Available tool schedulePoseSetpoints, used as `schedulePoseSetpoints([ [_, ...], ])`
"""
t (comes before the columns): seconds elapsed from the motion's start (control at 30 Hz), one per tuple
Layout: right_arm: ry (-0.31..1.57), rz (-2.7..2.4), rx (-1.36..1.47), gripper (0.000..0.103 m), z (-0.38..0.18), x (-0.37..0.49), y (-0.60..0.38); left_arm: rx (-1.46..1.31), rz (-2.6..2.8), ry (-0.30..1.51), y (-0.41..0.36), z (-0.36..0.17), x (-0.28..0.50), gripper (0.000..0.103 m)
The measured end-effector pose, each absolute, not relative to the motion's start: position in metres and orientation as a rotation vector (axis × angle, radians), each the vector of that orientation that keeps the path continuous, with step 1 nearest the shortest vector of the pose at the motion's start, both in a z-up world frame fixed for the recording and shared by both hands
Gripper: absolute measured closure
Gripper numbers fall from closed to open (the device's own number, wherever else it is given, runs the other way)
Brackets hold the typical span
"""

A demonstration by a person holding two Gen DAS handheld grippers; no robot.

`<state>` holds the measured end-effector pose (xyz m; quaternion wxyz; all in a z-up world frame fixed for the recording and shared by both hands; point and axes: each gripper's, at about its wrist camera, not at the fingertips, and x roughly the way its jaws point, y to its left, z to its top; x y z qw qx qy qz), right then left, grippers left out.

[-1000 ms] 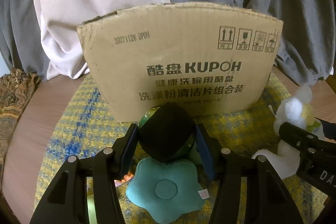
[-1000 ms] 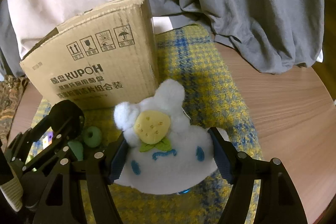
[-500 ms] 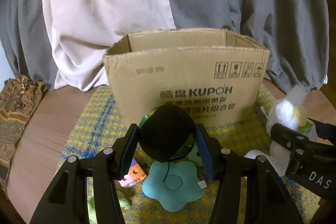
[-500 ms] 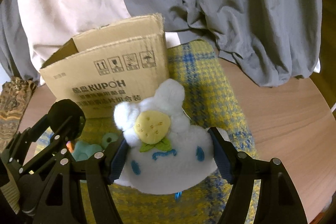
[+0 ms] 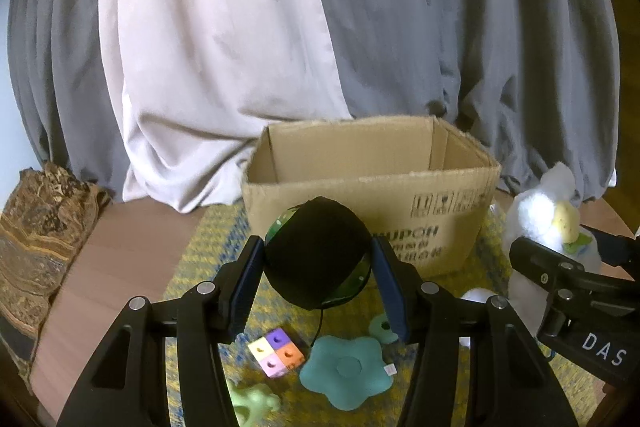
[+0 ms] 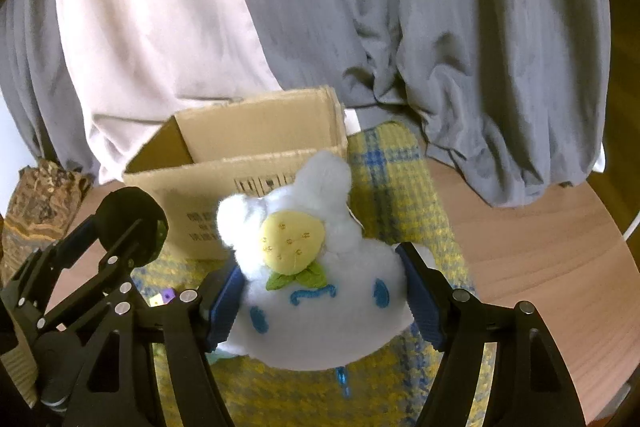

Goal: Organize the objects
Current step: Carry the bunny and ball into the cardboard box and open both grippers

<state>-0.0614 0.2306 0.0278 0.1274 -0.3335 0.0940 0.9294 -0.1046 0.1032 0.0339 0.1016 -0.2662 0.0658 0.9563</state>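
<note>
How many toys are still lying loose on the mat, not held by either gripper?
4: a teal flower cushion, a small teal ring behind it, a multicolored block cube to its left, a light-green piece nearest the camera. The grippers may hide more.

Grey drapes [image 5: 500, 27] and a pale cloth [image 5: 208, 47] hang behind — round wooden table [image 6: 540, 247], yellow-blue checked mat [image 6: 400, 195]

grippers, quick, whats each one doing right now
Left gripper: closed on the black ball, held above the mat.
Right gripper: closed on the white plush toy.
</note>
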Motion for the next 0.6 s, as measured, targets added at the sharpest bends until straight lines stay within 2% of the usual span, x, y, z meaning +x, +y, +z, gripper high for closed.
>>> schedulePoseSetpoints([
  [0.6,0.243,2.762,-0.836,0.031,0.077,-0.07,0.225,-0.685,2.841,0.164,0.102,0.081,-0.12,0.049],
])
